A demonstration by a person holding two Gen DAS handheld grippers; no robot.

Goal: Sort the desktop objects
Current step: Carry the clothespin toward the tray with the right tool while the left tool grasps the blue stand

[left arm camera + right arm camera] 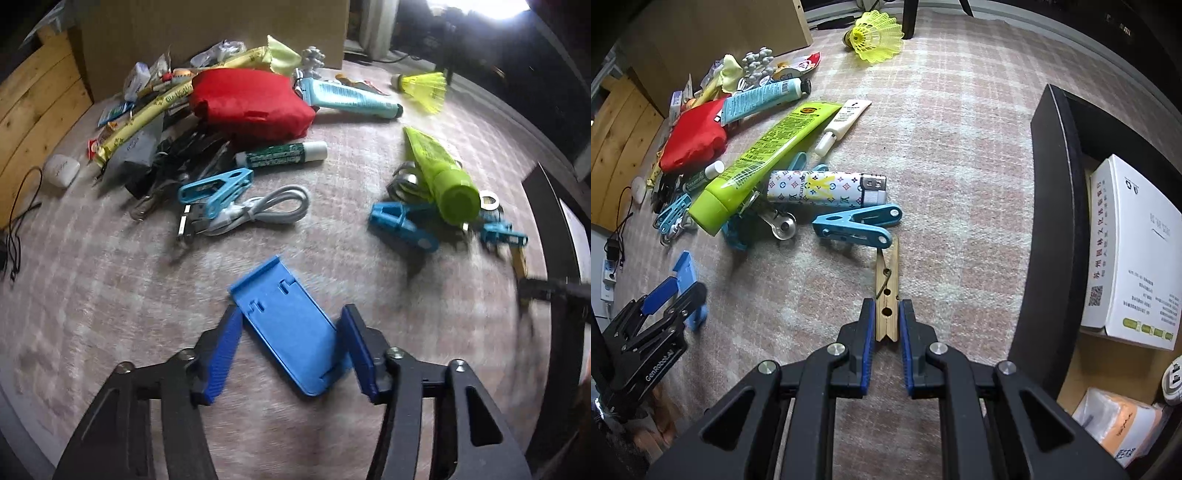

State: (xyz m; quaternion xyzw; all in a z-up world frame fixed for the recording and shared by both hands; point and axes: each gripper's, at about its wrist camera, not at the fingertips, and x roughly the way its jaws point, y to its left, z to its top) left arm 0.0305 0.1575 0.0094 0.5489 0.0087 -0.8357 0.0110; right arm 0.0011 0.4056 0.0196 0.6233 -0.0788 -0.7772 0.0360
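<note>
Surface: a worktop (960,155) under a pink checked cloth, with a loose heap of small items toward its far left corner.

Left gripper (291,345): pointed steeply down over the near part of the worktop; fingers apart, straddling a blue phone stand (291,332). The right finger looks to touch the stand's edge and the left stands just clear, though blur makes contact uncertain. No firm clamp is evident.

Blue phone stand: lies flat on the cloth, its long axis running from between the fingers away toward the heap, slightly skewed to the fingers' line. The left hand is plainly the nearer one.

Right gripper (886,317): also pointed steeply down; fingers drawn close on a wooden clothespin (887,295), pressing its two flat sides.

Wooden clothespin: its long axis runs straight out ahead of the fingers, with the notched tail nearest the gripper and the far tip just beside a blue plastic clip (857,225).

Destination, judged: a black open box (1056,206) at the right edge of the worktop, already holding a white carton (1130,254), lies just right of the right gripper.

Deciding relation: the clothespin needs to travel sideways to the right over the box wall; the stand first needs a squarer closing across its width.
</note>
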